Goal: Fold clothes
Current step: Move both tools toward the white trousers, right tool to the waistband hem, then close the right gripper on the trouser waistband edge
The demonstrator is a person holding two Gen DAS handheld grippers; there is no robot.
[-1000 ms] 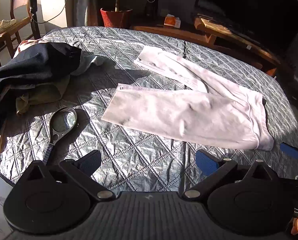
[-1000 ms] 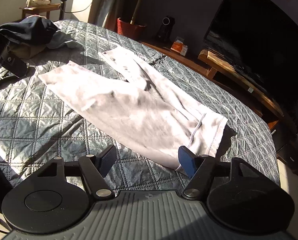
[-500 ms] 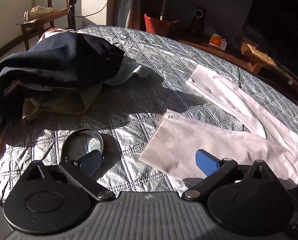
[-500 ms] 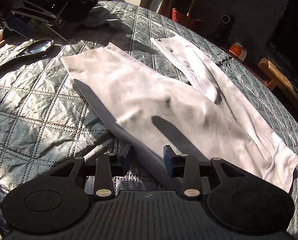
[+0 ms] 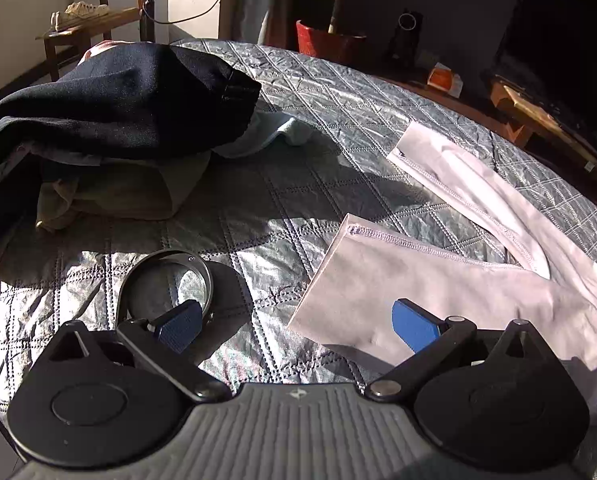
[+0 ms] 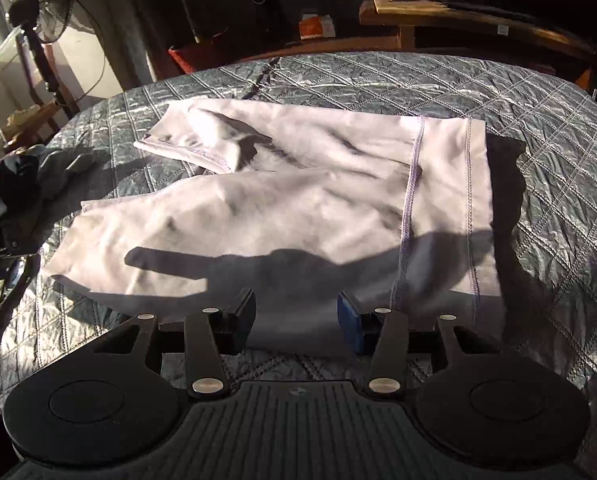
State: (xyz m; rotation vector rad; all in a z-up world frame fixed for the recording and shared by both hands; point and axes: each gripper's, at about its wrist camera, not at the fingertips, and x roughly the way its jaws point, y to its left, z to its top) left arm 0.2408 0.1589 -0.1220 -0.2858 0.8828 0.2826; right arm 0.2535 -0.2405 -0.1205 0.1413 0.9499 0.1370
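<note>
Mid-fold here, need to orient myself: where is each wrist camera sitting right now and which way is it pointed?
Left wrist: low over the quilted table, near the hem end of the pale leggings, looking across at the dark clothes pile and magnifying glass; left gripper open.
Right wrist: low at the leggings' near long edge, waistband to the right, looking across them; right gripper open.
Shared: leggings, table, clothes pile, red pot.

Sunlit quilted table (image 5: 338, 96), red pot (image 5: 326, 42), wooden chair (image 5: 82, 32) w/ sneakers (image 5: 78, 14).
</note>
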